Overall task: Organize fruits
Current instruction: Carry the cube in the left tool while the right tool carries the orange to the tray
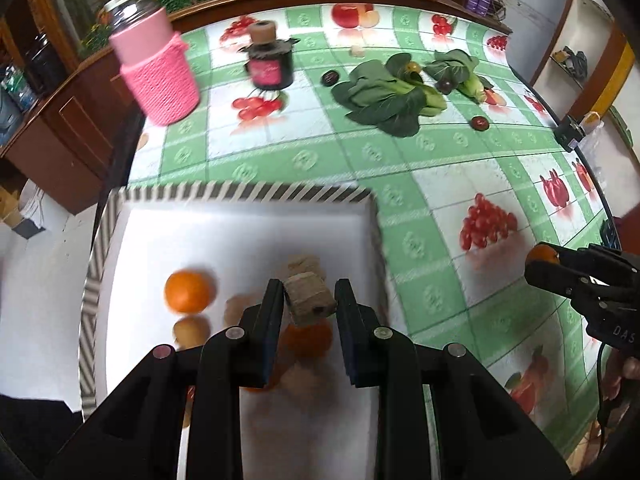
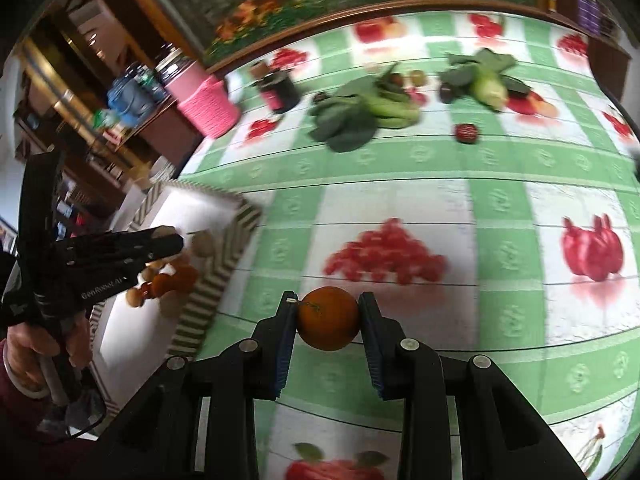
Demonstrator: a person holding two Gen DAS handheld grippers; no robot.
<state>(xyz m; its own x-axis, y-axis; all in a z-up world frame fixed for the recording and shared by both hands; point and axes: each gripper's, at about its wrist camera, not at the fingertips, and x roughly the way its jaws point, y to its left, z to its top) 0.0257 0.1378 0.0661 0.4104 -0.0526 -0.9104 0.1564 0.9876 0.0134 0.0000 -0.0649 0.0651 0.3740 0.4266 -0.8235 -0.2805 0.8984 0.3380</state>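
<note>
The left claw (image 1: 308, 300) hangs over the white tray (image 1: 248, 248) with the striped rim, pointing steeply down. Its pads stand close together and pinch a small brown, block-shaped fruit (image 1: 310, 298); the fruit's long axis runs slantwise across the gap, its darker end tilted toward the right pad. It is blurred, so I cannot tell what kind of fruit it is.

Below it in the tray lie an orange (image 1: 188, 292), a small brown round fruit (image 1: 192, 328) touching that orange, and another orange (image 1: 308, 336) partly hidden behind the held piece.

The right claw (image 2: 328, 318) is over the green-and-white checked tabletop (image 2: 440, 208), beside the tray's near corner. Its pads press on both sides of a small orange (image 2: 328, 318), which is round with no clear long axis; its stem end with a thin twig points toward the left pad.

Farther back on the tabletop lie two bunches of leafy greens (image 1: 384, 96), several small dark fruits (image 1: 480, 123) among and near them, a dark jar with a cork lid (image 1: 268, 60), and a glass jar in a pink knitted sleeve (image 1: 156, 68) at the left edge.

A person's hand (image 2: 48, 344) grips the left claw's handle.
</note>
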